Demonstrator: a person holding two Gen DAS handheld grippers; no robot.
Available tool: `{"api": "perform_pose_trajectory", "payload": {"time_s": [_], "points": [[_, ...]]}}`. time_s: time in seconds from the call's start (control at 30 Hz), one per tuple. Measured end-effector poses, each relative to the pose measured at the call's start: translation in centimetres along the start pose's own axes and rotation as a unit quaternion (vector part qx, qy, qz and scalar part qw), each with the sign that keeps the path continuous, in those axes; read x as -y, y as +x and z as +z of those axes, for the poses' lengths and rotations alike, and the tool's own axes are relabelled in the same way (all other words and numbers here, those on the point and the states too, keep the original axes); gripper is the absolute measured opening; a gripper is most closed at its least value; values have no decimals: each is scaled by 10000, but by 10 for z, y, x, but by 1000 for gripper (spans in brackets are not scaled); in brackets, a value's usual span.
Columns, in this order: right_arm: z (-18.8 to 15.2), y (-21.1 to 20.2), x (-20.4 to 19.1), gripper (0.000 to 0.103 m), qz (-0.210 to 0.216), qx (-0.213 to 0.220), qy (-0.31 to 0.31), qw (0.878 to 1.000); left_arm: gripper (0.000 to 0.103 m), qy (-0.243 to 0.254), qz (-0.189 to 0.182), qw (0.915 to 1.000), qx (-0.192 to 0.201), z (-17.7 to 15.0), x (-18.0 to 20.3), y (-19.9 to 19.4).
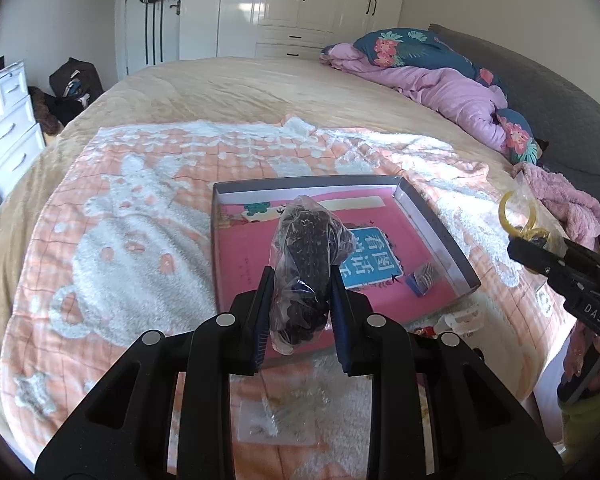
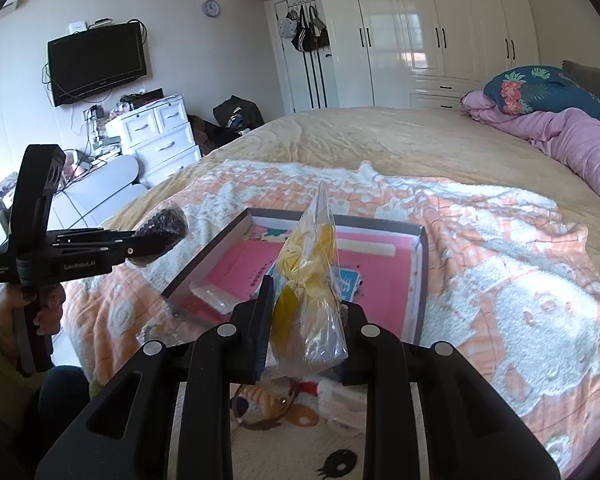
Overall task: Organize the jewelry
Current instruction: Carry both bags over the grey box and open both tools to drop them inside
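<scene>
My left gripper (image 1: 300, 280) is shut on a clear bag of dark beaded jewelry (image 1: 306, 256), held above the near edge of a shallow grey tray (image 1: 432, 216). The tray lies on an orange-and-white blanket and has a pink book (image 1: 244, 256) in it. My right gripper (image 2: 306, 292) is shut on a clear bag of yellow rings (image 2: 308, 280), held above the tray's (image 2: 420, 272) near side. The right gripper also shows at the right edge of the left wrist view (image 1: 516, 240), the left gripper at the left of the right wrist view (image 2: 156, 240).
Small clear packets (image 1: 276, 420) lie on the blanket (image 1: 120, 240) under my left gripper. A small blue item (image 1: 422, 278) and a clear box (image 2: 214, 298) lie in the tray. Loose trinkets (image 2: 268, 404) lie below my right gripper. A purple quilt (image 1: 452, 88) lies at the far right.
</scene>
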State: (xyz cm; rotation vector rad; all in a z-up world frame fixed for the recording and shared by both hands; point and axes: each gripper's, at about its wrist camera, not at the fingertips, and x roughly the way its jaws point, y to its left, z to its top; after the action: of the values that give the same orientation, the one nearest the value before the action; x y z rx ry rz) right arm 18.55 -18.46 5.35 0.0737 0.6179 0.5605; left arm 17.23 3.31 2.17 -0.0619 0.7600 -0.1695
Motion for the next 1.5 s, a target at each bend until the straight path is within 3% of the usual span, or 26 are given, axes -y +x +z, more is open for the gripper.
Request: {"api": "perform_pose_trajectory", "payload": {"time_s": [0.6,1.5], "points": [[17,35,34,23,-510,-163,81,9985,19,196,-234,9994,-169,15,12,54],[-6,119,64,23,-799,-987,333,9913,19,735,-870,9905,-774,-18,46,111]]}}
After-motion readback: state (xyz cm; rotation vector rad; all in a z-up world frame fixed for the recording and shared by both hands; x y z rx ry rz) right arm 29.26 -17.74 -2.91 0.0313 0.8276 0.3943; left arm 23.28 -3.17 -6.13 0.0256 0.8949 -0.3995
